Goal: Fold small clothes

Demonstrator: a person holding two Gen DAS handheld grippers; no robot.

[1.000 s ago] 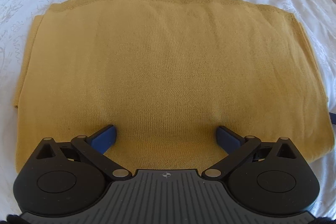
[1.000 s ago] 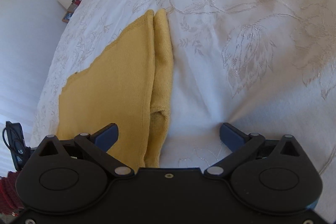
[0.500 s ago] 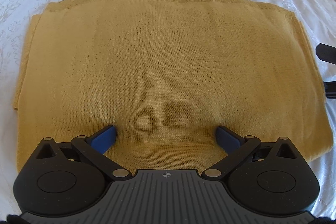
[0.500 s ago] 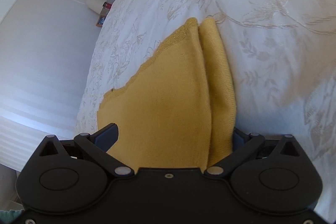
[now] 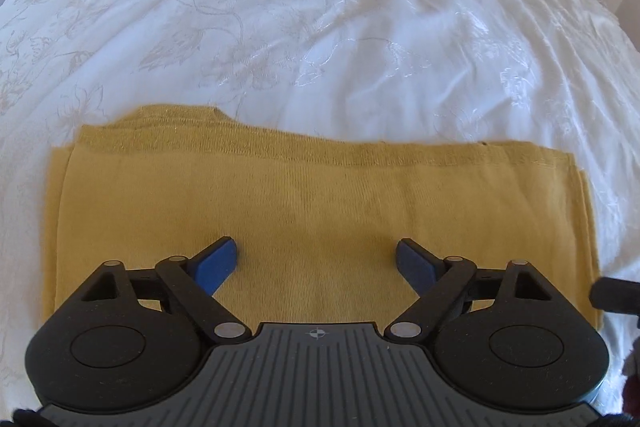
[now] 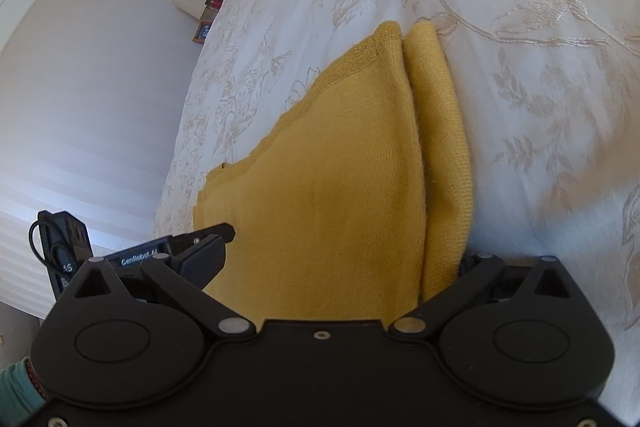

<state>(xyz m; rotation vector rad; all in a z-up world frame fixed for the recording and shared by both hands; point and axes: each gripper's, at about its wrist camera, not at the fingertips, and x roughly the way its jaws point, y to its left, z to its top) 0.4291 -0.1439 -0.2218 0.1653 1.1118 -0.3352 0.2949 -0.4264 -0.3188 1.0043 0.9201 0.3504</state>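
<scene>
Left gripper (image 5: 316,261): jaws spread, hovering over near half of yellow knit garment (image 5: 320,211). Right gripper (image 6: 340,259): jaws spread astride garment's right edge, not pinching. Garment lies flat, folded, on white bedspread (image 5: 320,27). Step: grasping for next fold; next, close both jaws on edge. Versus earlier frame: left view tilted up, more bedspread visible.

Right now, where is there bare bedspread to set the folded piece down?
Bare white bedspread lies beyond the yellow knit garment's far hem, and beside its folded edge in the right wrist view. Crowded: the near strip, where both hand-held grippers work.
</scene>
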